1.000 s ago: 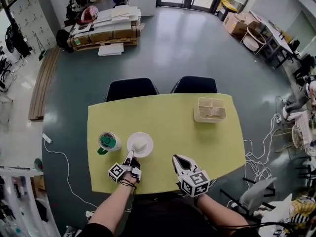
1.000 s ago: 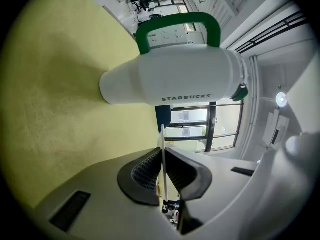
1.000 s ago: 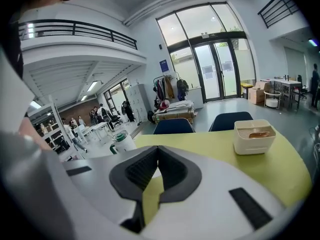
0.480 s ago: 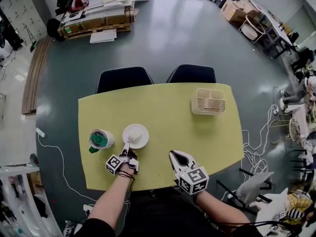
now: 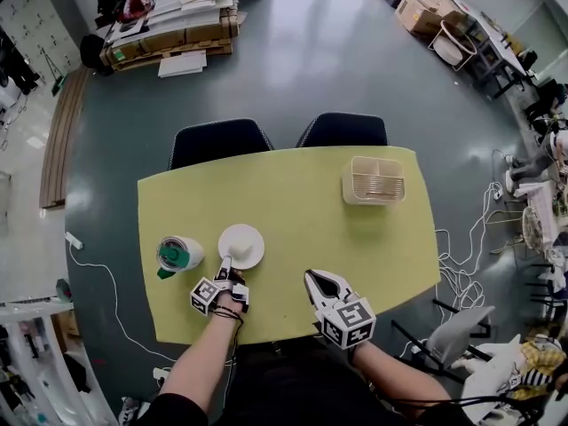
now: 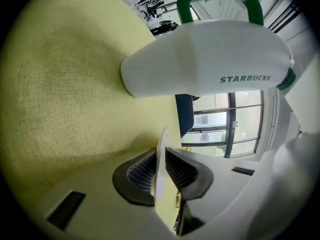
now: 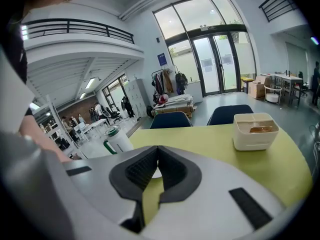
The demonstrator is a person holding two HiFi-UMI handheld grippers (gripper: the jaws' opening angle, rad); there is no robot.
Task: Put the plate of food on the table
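Note:
A small white plate [image 5: 250,254] with a pale lump of food [image 5: 239,241] on it rests on the yellow table [image 5: 302,211], left of centre. My left gripper [image 5: 226,263] reaches the plate's near edge. In the left gripper view the thin rim [image 6: 160,174] stands between the ribbed pads, which still touch it while the jaws are opening. My right gripper [image 5: 311,278] hovers over the table's near side, right of the plate, shut with nothing in it [image 7: 157,151].
A white tumbler with a green lid and handle [image 5: 177,255] stands just left of the plate [image 6: 210,59]. A cream slotted box [image 5: 374,180] sits at the far right of the table. Two dark chairs [image 5: 219,143] [image 5: 342,130] stand behind the far edge.
The head view has shifted slightly, so everything sits a little lower-left. The plate and my left gripper stay together on the table; the right gripper holds its place.

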